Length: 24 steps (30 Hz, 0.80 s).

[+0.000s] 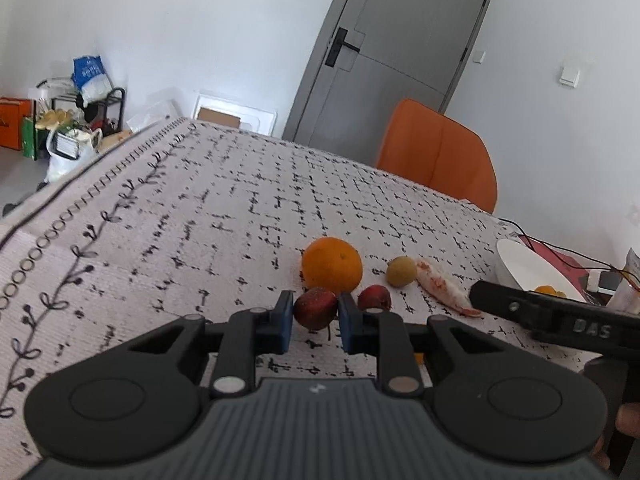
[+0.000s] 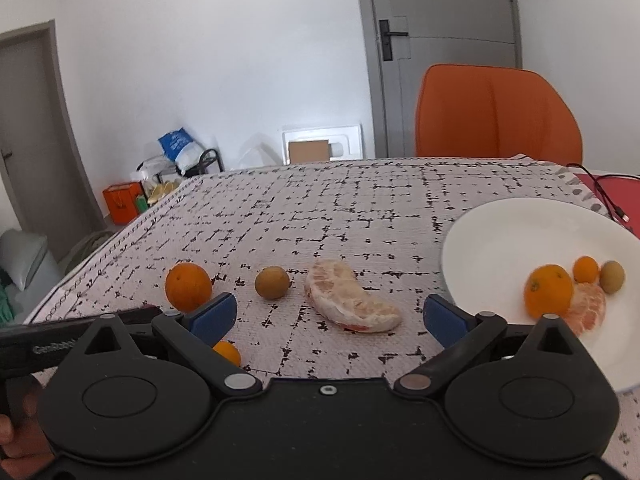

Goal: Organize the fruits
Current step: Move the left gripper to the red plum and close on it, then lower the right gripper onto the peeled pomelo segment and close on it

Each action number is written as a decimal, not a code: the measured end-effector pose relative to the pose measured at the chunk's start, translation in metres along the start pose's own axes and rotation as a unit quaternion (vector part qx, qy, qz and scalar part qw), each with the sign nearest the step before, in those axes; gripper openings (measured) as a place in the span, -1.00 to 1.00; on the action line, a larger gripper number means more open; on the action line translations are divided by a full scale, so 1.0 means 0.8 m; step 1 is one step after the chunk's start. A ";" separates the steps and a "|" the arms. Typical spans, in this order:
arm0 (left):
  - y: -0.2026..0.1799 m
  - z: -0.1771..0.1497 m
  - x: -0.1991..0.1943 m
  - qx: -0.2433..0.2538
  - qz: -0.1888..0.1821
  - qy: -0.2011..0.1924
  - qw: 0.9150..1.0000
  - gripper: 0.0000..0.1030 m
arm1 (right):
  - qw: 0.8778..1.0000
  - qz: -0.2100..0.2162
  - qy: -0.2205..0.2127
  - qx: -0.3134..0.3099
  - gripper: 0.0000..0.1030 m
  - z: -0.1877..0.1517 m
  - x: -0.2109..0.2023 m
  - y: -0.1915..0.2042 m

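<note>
**Left tongs closed on a small dark-red fruit; right tongs wide over the pomelo segment**

Left tongs (image 1: pixel 315 322) are narrow, blue pads pressing both sides of a small dark-red fruit (image 1: pixel 315 307) resting on the tabletop (image 1: pixel 160 220). Judgement: this grip precedes a carry to the white plate (image 2: pixel 520 232), which already holds an orange (image 2: pixel 548 290), a kumquat (image 2: pixel 586 269), a longan (image 2: pixel 612 277) and a peeled mandarin piece (image 2: pixel 588 314).

Right tongs (image 2: pixel 328 318) stand wide and hold nothing, aimed at the peeled pomelo segment (image 2: pixel 348 300) lying just ahead.

Loose on the cloth: a large orange (image 1: pixel 332 265) directly behind the held fruit, a second red fruit (image 1: pixel 375 298) just beside it, a longan (image 1: pixel 401 272), and a small orange fruit (image 2: pixel 228 352) beneath the right tongs' left finger. Likely obstruction: the right tongs' arm lies between the left tongs and the plate.
</note>
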<state>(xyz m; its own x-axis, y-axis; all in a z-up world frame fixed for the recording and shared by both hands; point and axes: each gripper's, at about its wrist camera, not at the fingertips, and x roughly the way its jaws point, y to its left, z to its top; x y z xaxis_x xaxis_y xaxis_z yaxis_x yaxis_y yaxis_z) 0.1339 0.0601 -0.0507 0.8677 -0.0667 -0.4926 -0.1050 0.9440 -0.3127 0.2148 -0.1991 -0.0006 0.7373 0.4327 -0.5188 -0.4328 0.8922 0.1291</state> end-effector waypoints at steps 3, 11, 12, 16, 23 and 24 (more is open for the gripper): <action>0.002 0.004 -0.006 0.003 0.003 -0.006 1.000 -0.57 | 1.000 0.007 0.004 -0.013 0.73 0.006 0.008 0.004; 0.020 0.012 -0.008 -0.008 0.018 -0.010 1.000 -0.57 | 0.999 0.012 0.015 -0.027 0.56 0.023 0.035 0.004; 0.023 0.013 -0.007 -0.009 0.020 -0.011 1.000 -0.57 | 0.999 0.013 0.018 -0.025 0.53 0.025 0.040 0.002; 0.033 0.016 -0.008 -0.017 0.023 -0.012 1.000 -0.57 | 0.999 0.010 0.027 -0.026 0.46 0.028 0.052 0.000; 0.035 0.018 -0.007 -0.019 0.023 -0.011 0.999 -0.57 | 0.998 -0.004 0.053 -0.046 0.19 0.027 0.071 0.006; 0.035 0.018 -0.007 -0.018 0.022 -0.011 1.000 -0.57 | 0.997 -0.007 0.056 -0.053 0.15 0.025 0.073 0.009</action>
<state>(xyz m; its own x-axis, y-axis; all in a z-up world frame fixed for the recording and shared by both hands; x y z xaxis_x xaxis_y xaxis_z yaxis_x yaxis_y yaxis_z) 0.1331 0.0913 -0.0449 0.8726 -0.0171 -0.4880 -0.1607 0.9337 -0.3201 0.2653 -0.1649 -0.0131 0.6832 0.3977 -0.6125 -0.4800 0.8766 0.0338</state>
